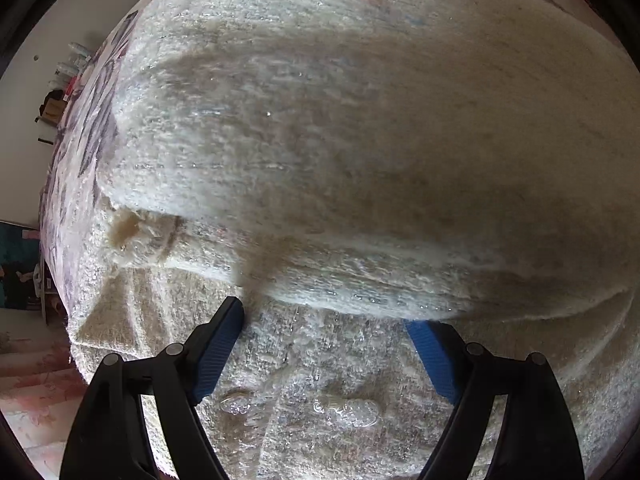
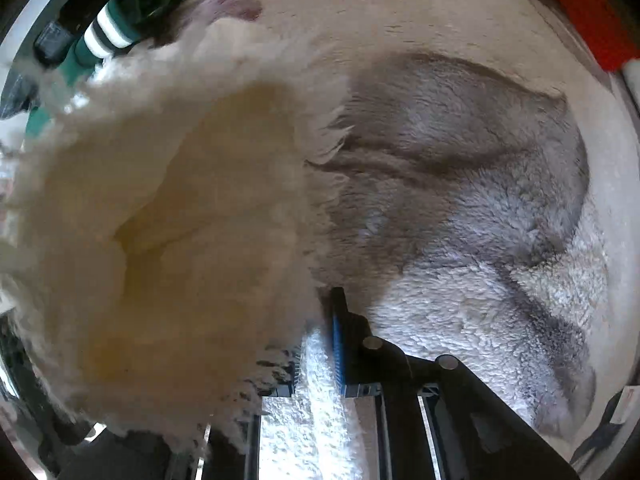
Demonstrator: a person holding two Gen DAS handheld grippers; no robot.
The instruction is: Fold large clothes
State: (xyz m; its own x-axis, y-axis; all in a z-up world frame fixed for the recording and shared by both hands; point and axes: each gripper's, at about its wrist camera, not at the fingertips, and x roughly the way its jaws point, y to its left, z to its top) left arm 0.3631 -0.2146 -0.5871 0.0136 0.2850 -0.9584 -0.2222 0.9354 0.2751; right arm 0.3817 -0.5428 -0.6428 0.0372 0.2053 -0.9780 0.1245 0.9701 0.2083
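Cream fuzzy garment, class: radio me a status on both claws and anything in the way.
Left claw open over the cream fuzzy garment, gripping nothing. Right claw shut on a garment fold. Green striped clothing at far edge, clear.

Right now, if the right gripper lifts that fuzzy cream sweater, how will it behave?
The fuzzy cream sweater will likely flop and drape: it already bunches in soft folds beside the right gripper. It probably grips well, since its shaggy pile fills the nearly shut jaws. Thick knit suggests moderate weight.

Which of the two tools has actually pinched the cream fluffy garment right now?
The right tool: its blue pads are closed on a strip of the fluffy garment. The left tool stands wide open above the knit, gripping nothing.
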